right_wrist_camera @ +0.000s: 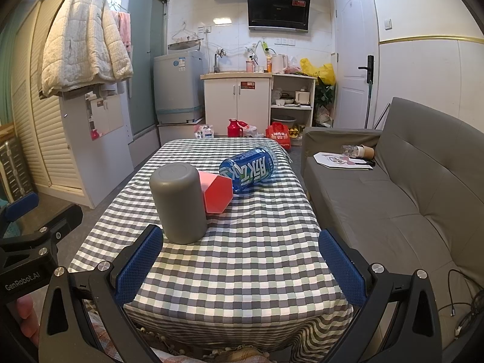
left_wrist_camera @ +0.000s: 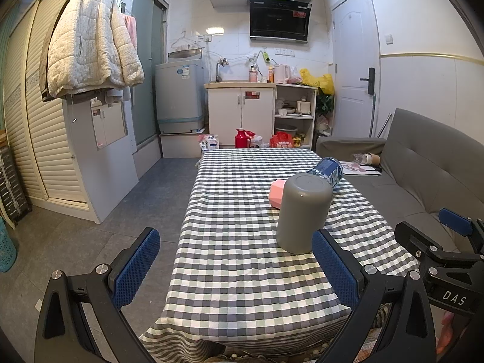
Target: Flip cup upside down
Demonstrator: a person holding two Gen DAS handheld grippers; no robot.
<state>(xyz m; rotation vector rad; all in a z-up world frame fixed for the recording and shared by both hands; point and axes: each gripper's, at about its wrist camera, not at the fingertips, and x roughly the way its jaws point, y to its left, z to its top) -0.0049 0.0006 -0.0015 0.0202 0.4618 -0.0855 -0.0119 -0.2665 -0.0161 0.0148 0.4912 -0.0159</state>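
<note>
The gray cup (left_wrist_camera: 303,211) stands upside down on the checkered table (left_wrist_camera: 242,272). A pink box (right_wrist_camera: 216,192) lies right behind it, and a blue bottle (right_wrist_camera: 249,169) lies on its side past that. The left gripper (left_wrist_camera: 239,267) is wide open and holds nothing. The right gripper (right_wrist_camera: 242,264) is wide open too, with nothing in it.

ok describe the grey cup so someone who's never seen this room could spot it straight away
Find the checked tablecloth on the table beside the grey sofa. Three things sit together on it: a blue bottle lying on its side, a pink hexagonal container tipped over, and the grey cup. The cup is the plain, unlabelled cylinder standing mouth-down, closed base on top, nearest the camera.
</note>
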